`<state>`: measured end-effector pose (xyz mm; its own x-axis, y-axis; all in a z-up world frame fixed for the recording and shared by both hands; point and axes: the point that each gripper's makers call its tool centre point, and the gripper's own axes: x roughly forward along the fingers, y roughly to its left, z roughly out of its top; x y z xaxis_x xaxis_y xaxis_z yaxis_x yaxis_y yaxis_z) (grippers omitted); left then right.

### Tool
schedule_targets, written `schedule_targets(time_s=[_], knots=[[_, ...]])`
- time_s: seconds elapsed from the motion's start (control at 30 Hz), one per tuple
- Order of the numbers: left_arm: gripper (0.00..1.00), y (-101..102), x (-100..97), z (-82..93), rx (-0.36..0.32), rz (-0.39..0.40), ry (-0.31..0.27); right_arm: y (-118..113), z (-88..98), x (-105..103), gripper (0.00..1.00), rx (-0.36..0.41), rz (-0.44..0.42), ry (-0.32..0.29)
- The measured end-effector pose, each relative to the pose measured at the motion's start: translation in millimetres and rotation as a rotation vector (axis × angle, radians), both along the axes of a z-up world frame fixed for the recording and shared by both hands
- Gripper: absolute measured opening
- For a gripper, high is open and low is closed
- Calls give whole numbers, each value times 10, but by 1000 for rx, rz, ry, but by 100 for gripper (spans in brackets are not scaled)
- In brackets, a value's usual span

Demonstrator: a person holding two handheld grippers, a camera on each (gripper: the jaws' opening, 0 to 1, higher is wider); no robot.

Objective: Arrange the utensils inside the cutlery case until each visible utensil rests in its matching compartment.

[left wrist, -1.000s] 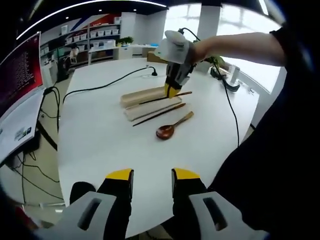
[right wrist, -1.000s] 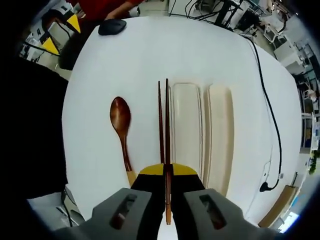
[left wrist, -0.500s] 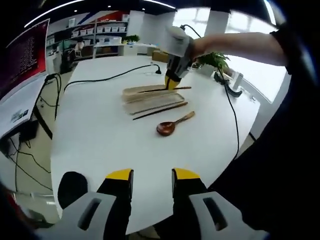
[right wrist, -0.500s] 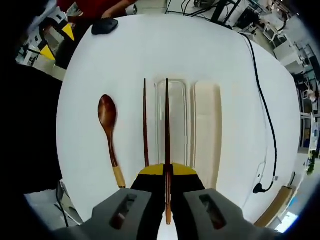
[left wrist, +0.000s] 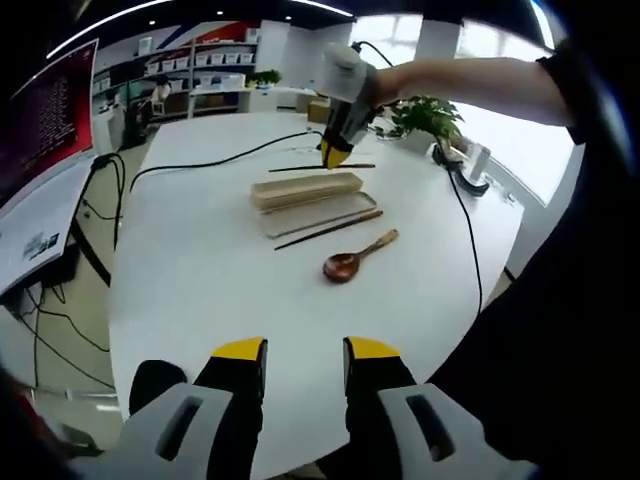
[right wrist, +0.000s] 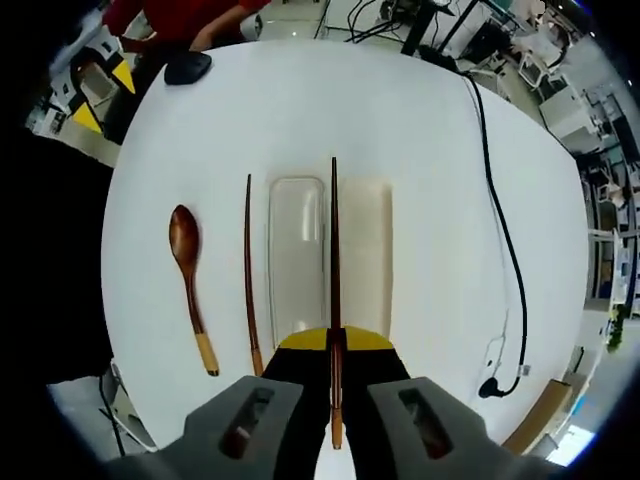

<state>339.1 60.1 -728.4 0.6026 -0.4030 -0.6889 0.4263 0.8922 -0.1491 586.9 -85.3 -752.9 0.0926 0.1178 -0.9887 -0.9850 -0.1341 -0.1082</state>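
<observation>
Lengthwise, the clamped chopstick parallels the cutlery case.

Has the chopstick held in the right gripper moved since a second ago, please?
Yes. The held chopstick was beside the second chopstick; it now lies over the cutlery case, carried sideways, away from the spoon.

- Left gripper view looks low across the round white table, well back from its yellow-tipped claw.
- Right gripper view looks straight down from above its claw onto the same table.
</observation>
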Motion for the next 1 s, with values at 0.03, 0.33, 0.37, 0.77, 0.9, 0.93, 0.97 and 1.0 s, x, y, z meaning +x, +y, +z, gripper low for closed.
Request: schedule_targets(time_s=[0.03,0.33,0.37,0.77,0.9,0.93,0.97,1.0], knots=[[31,-16,-10,-14,-3,-2,5,2,-13,2,0,0,0,2],[29,-59,-16,-56,-20,-5,24,-10,-70,64,0,-5,1,-4],[29,-58,-16,-53,-21,-4,23,-7,-70,72,0,-4,0,-8],[30,28,-56,-48,-15,32,25,79,-176,179,0,6,2,-40],[30,33,-75,-49,-14,40,32,116,-196,230,0,23,-4,-55],[30,35,-78,-49,-13,42,33,121,-207,246,0,25,-6,-60],[30,37,-75,-47,-12,43,34,124,-214,255,0,27,-7,-63],[29,37,-74,-46,-12,44,34,125,-227,259,0,28,-9,-61]])
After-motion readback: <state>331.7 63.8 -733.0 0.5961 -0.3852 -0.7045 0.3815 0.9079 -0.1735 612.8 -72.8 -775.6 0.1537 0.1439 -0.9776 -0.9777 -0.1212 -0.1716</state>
